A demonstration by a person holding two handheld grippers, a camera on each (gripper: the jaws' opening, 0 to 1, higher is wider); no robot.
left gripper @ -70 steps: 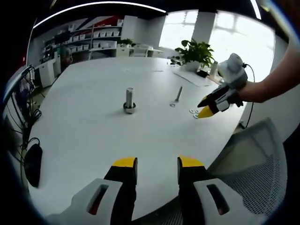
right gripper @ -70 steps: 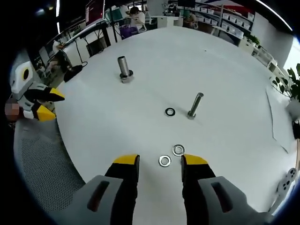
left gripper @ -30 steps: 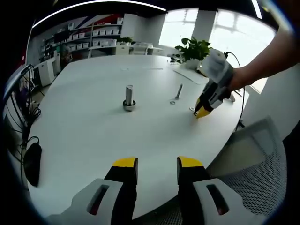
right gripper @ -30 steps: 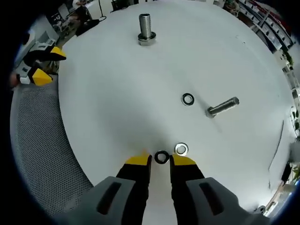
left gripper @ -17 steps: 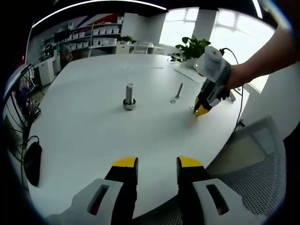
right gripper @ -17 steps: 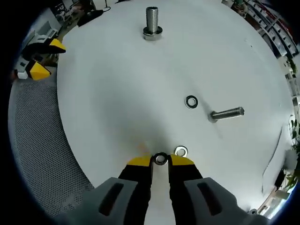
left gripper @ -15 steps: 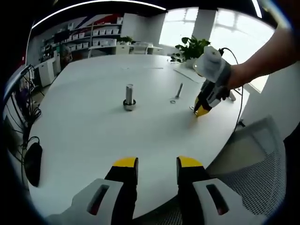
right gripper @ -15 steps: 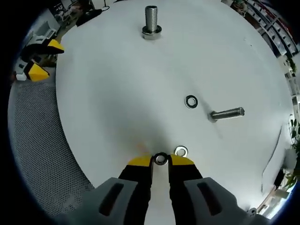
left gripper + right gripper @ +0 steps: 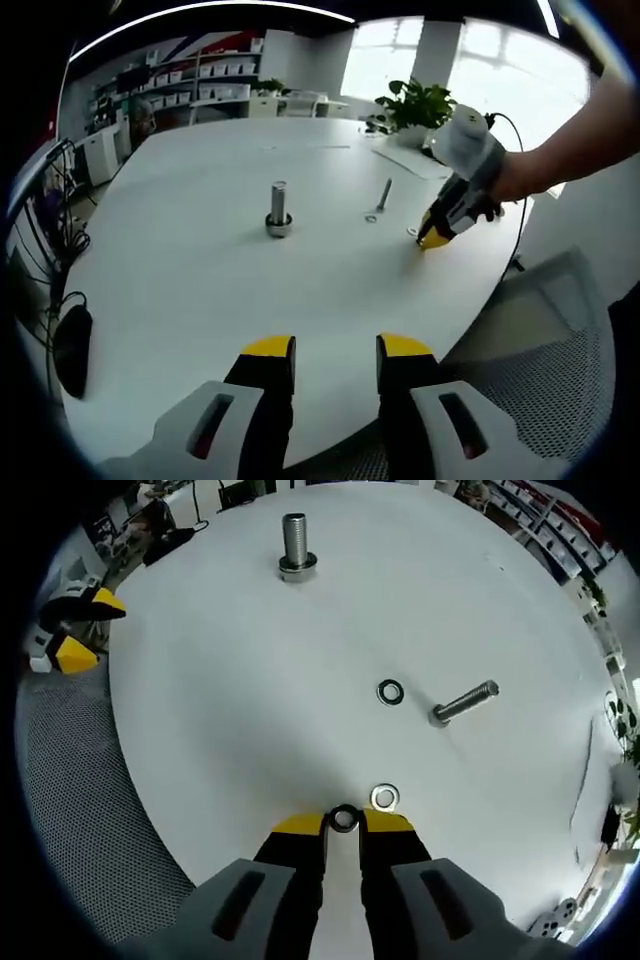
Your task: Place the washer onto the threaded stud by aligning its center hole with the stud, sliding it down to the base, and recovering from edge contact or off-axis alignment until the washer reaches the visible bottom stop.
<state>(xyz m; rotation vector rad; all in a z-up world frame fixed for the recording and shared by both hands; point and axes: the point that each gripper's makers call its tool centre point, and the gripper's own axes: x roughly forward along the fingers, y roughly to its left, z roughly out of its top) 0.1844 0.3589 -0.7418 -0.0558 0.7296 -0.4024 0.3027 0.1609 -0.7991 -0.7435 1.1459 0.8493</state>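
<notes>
The threaded stud point(image 9: 295, 545) stands upright on its base at the far side of the white table point(image 9: 220, 720); it also stands mid-table point(image 9: 278, 208) in the left gripper view. My right gripper point(image 9: 343, 823) is down at the table's near edge, shut on a dark washer point(image 9: 344, 818) pinched between its yellow tips. A second washer point(image 9: 384, 797) lies right beside it. A third washer point(image 9: 390, 691) lies next to a bolt point(image 9: 462, 702) on its side. My left gripper point(image 9: 335, 350) hovers open over the table edge, holding nothing. It looks across at the right gripper point(image 9: 438, 232), held in a hand.
A grey mesh chair point(image 9: 80, 810) sits against the table edge, also at the right point(image 9: 545, 340) in the left gripper view. A dark object point(image 9: 70, 345) lies at the table's left rim. A potted plant point(image 9: 415, 105) and a paper sheet point(image 9: 405, 160) are at the far side.
The right gripper came down onto the two near washers and its jaws went from wide apart to shut on one. The left gripper has stayed put.
</notes>
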